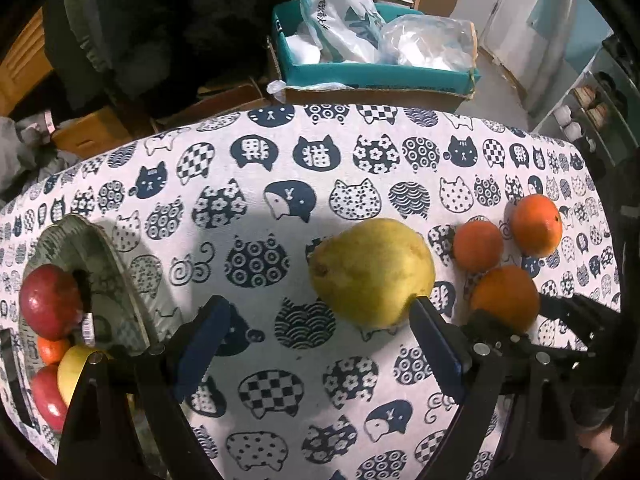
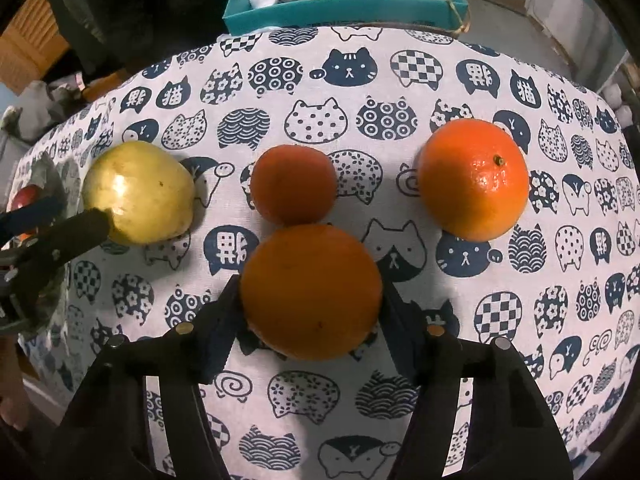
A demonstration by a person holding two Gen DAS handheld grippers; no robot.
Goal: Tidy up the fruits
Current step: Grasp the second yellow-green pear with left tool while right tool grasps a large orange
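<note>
A yellow-green pear (image 1: 372, 272) lies on the cat-print cloth; it also shows in the right wrist view (image 2: 140, 192). My left gripper (image 1: 320, 320) is open, its right finger touching the pear's near side, the pear ahead and right of the gap. Three oranges (image 1: 478, 246) lie right of the pear. My right gripper (image 2: 310, 300) is closed around the nearest orange (image 2: 311, 292), which rests on the cloth. A small orange (image 2: 294, 184) and a bigger one (image 2: 474, 178) lie behind. A patterned bowl (image 1: 108, 256) at left holds red apples (image 1: 50, 300) and other fruit.
A teal box (image 1: 376, 68) with plastic bags sits beyond the table's far edge on cardboard boxes. A dark garment hangs at the back left. A white shelf stands at the far right. The table (image 1: 248, 216) is covered by the cloth.
</note>
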